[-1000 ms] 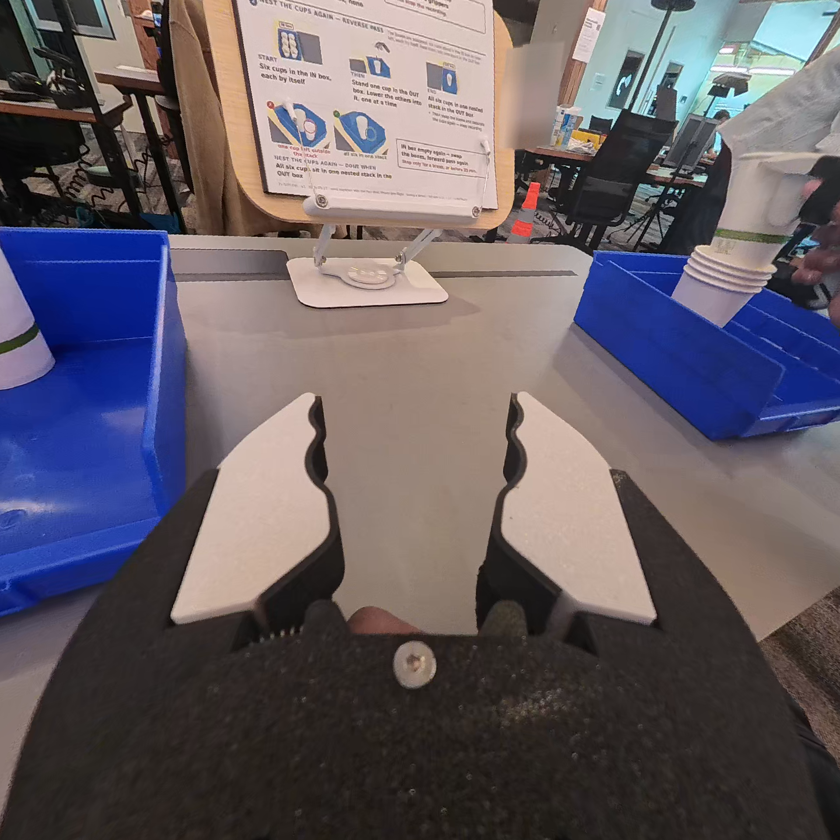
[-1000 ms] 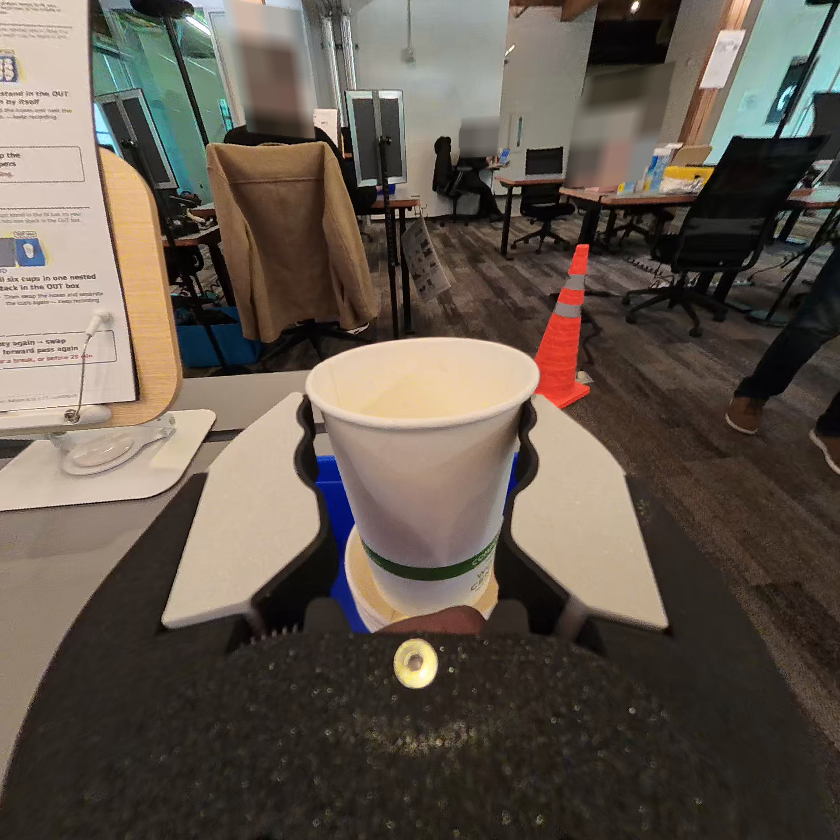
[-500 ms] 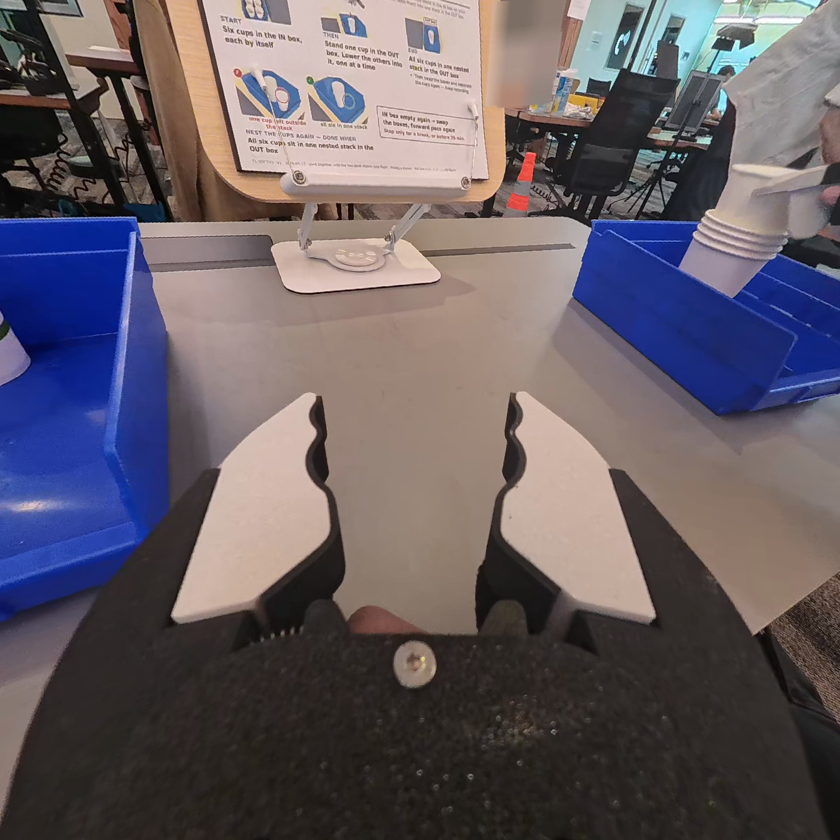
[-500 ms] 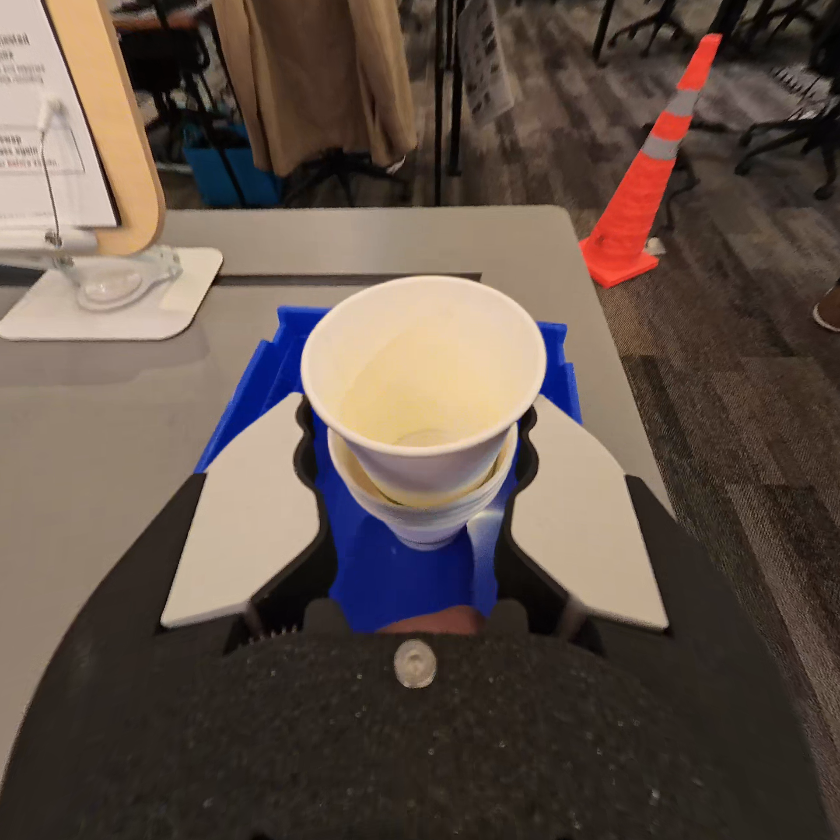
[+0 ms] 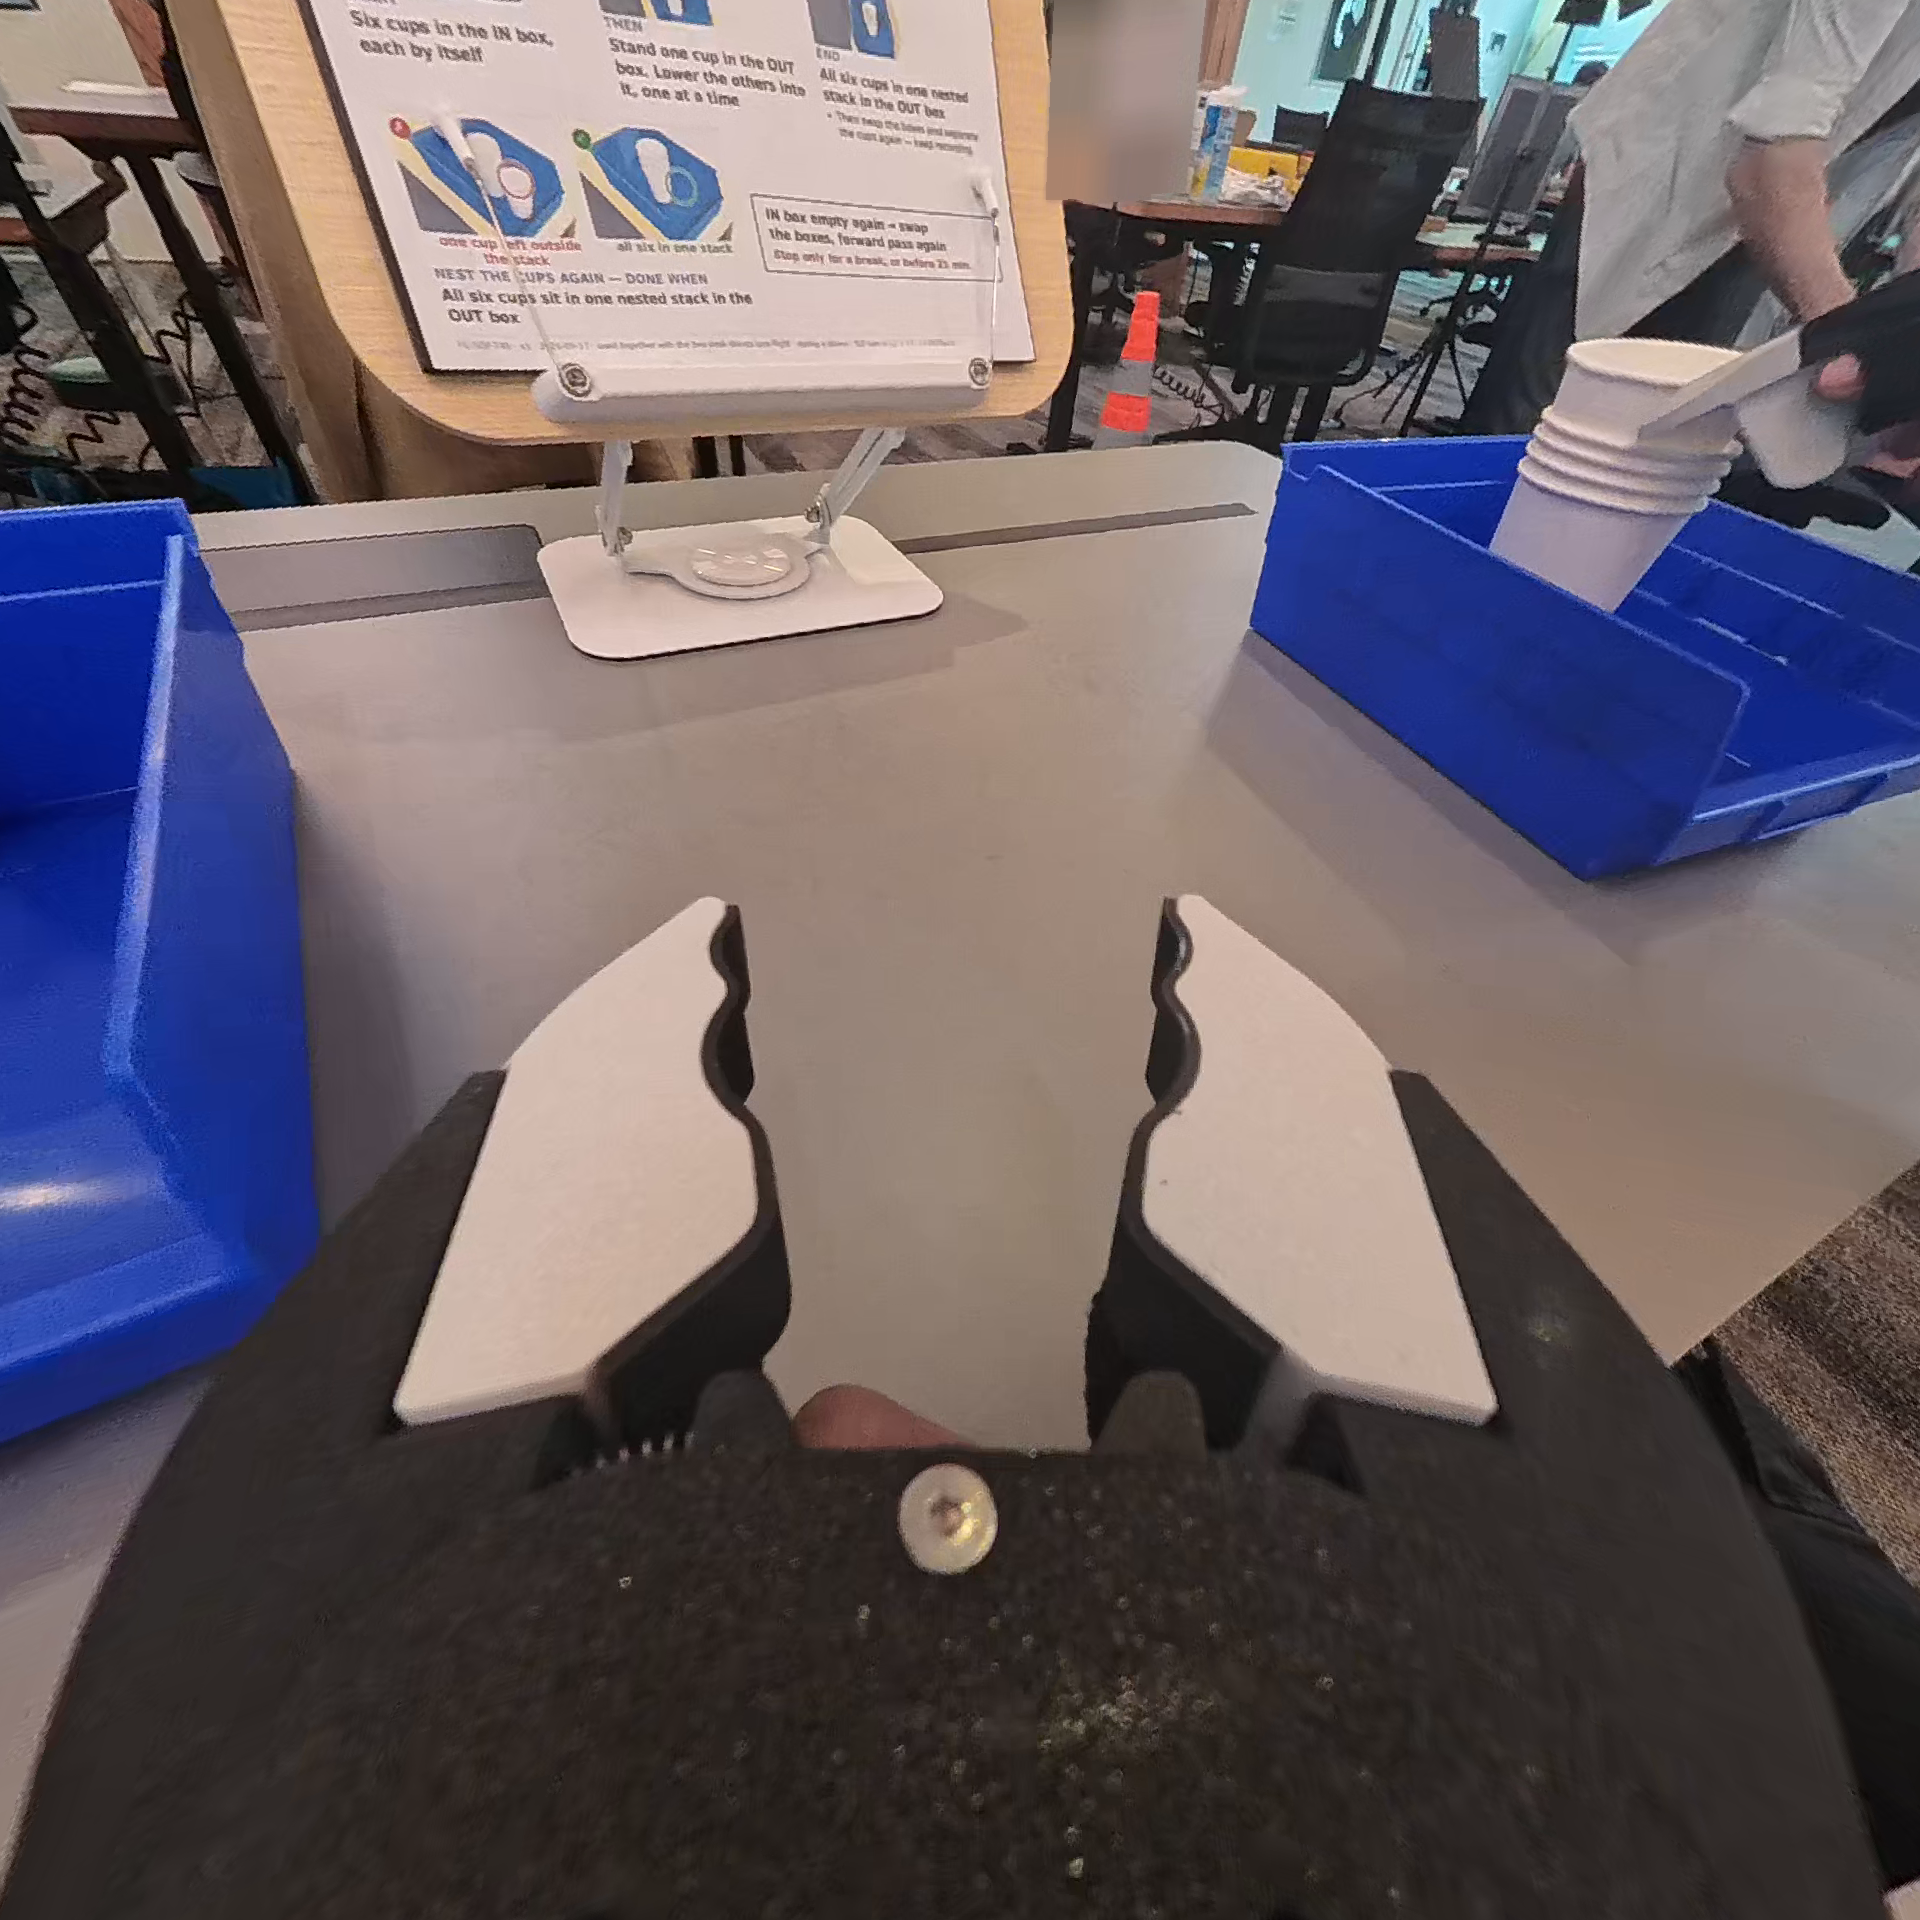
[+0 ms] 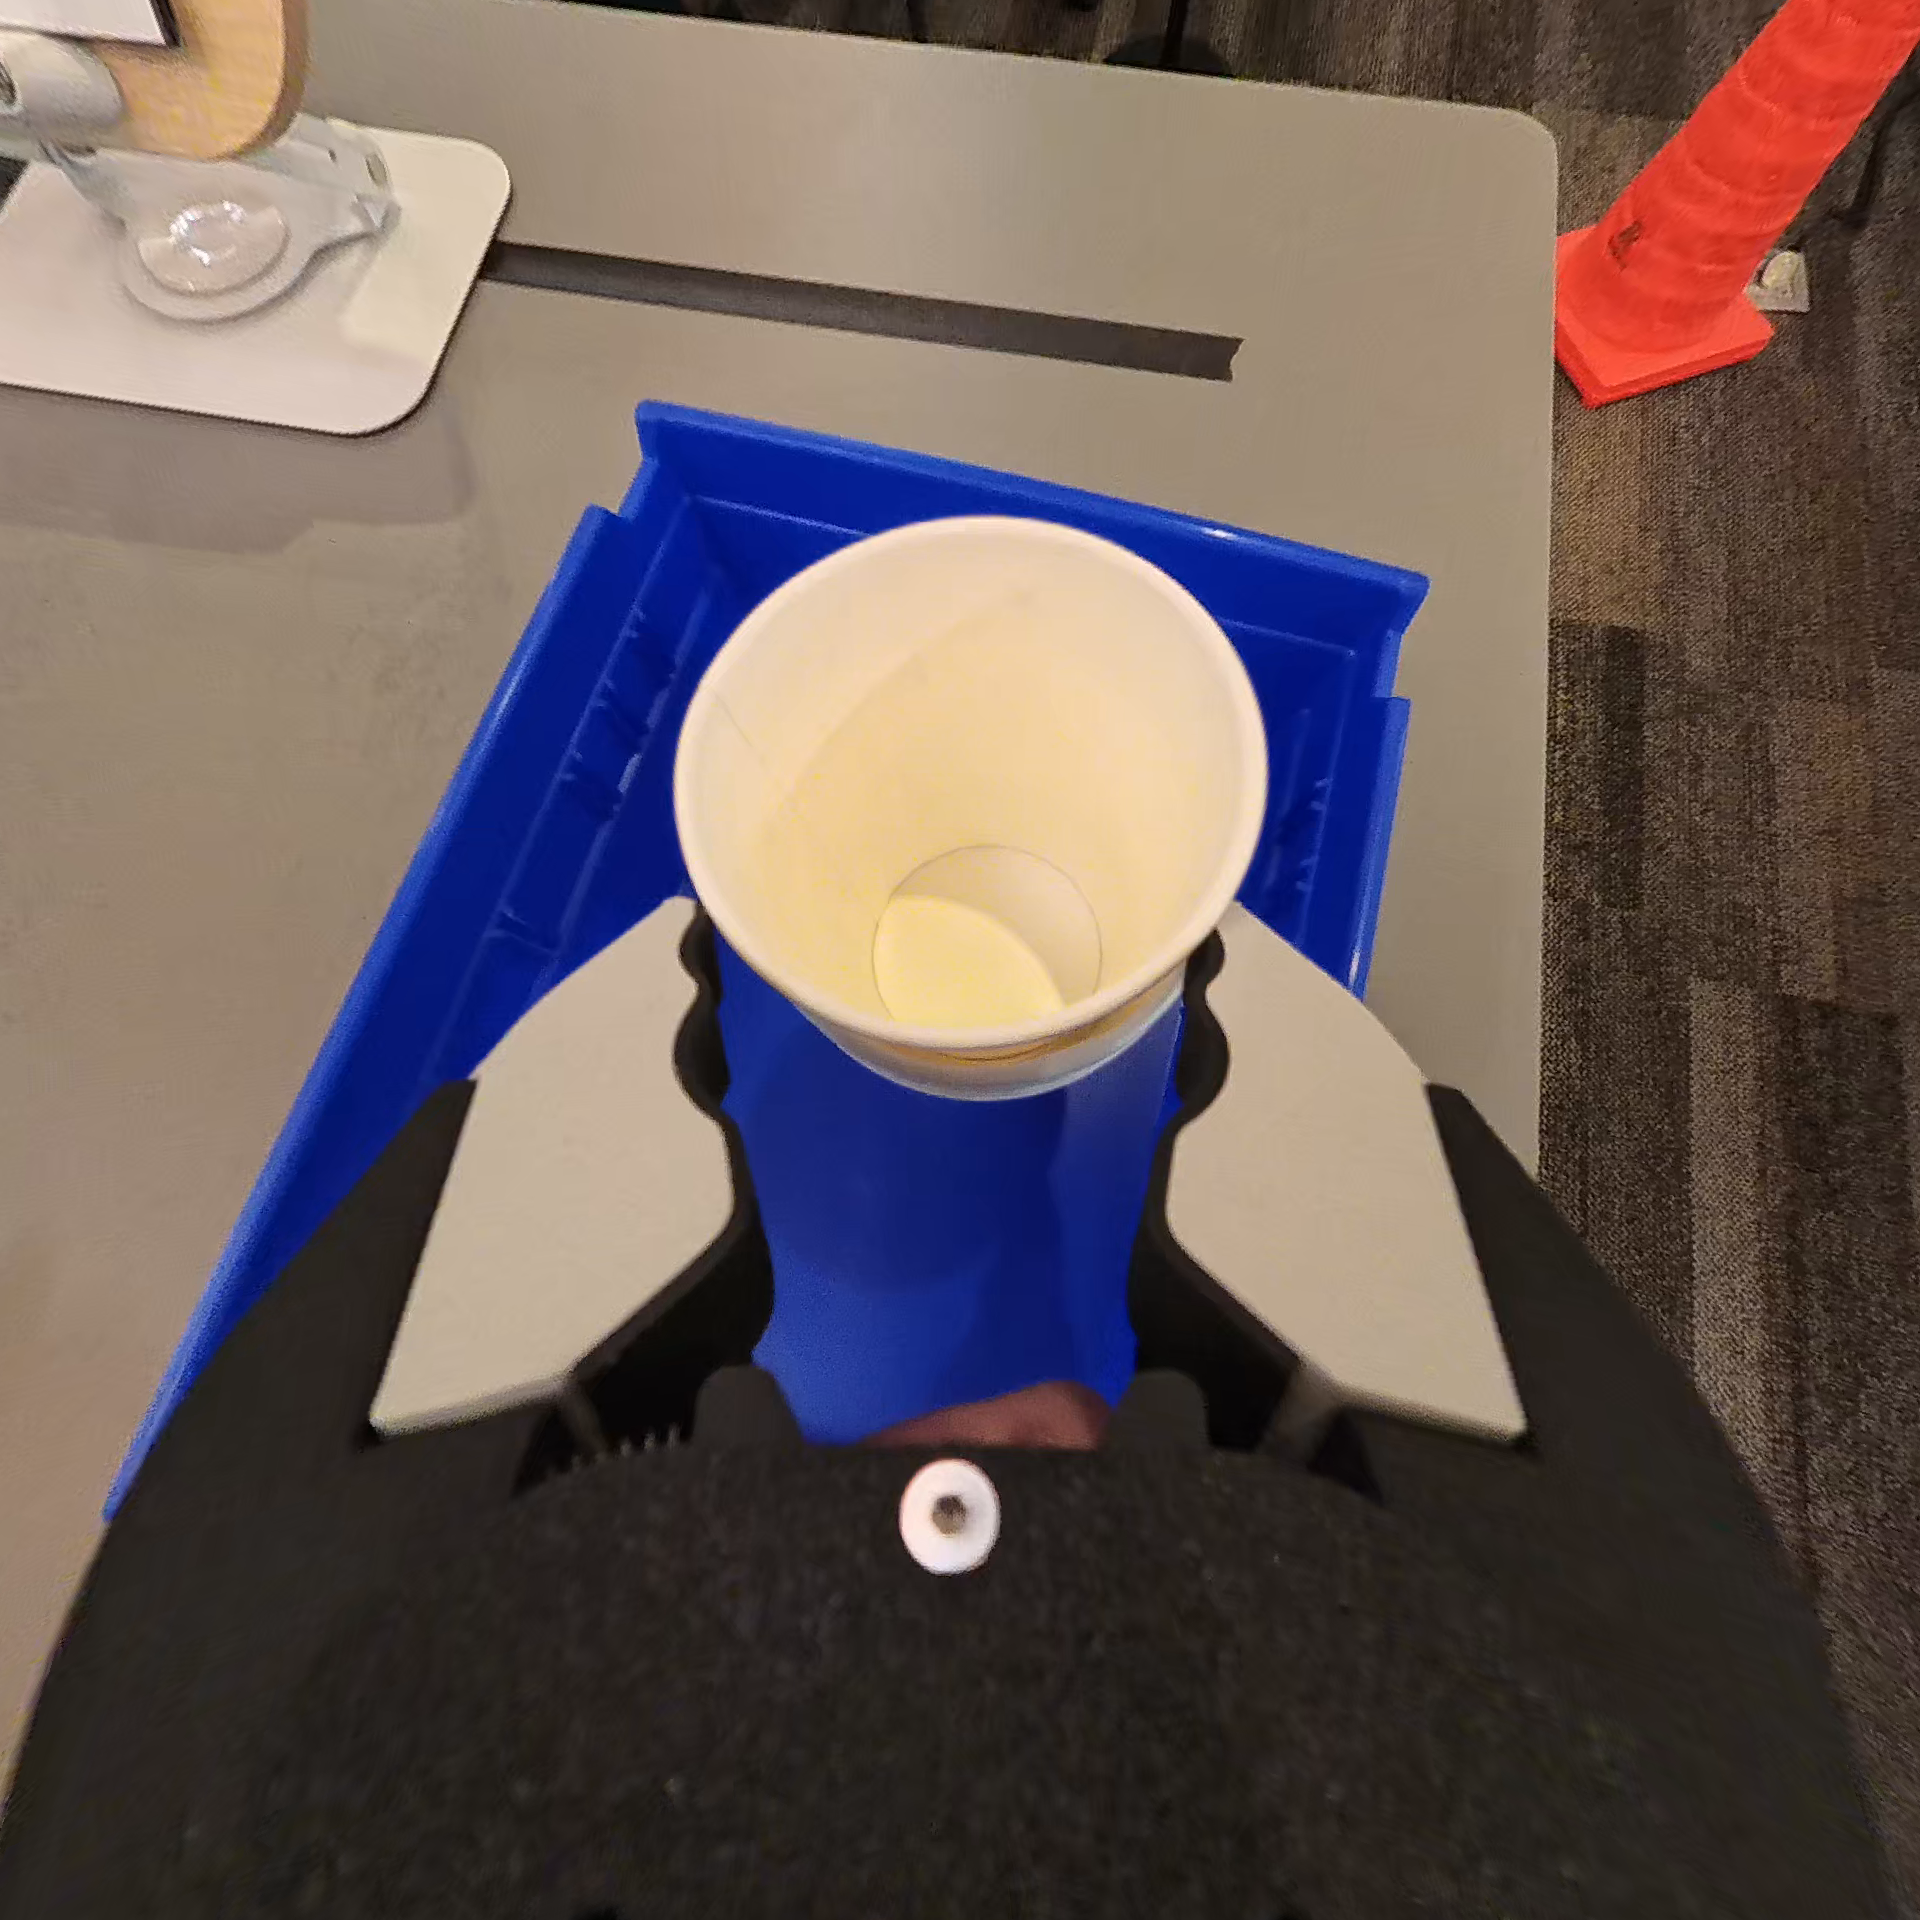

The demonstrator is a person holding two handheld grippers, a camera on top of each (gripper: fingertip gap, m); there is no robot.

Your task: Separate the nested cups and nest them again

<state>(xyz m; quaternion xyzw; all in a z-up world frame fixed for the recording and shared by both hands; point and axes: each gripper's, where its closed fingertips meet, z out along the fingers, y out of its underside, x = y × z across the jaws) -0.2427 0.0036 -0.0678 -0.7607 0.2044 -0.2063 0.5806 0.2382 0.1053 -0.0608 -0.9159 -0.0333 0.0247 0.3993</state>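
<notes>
Two blue bins sit on the grey table [image 5: 935, 831], well apart: the left bin [image 5: 135, 935] and the right bin [image 6: 499, 935]; a sign stand [image 5: 727, 582] stands between them; the cup stack [image 6: 966, 790] stands in the right bin; the right gripper [image 6: 951, 935] flanks its rim, fingers spread, grip uncertain; the left gripper [image 5: 951, 925] hangs released, holding nothing.

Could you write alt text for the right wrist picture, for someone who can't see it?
Seen from above, a white paper cup sits on a nested stack between the tips of the right gripper, over a blue bin on a grey table. Whether the fingers still grip it is unclear. A white stand base sits far left; an orange traffic cone stands on the floor.
</notes>
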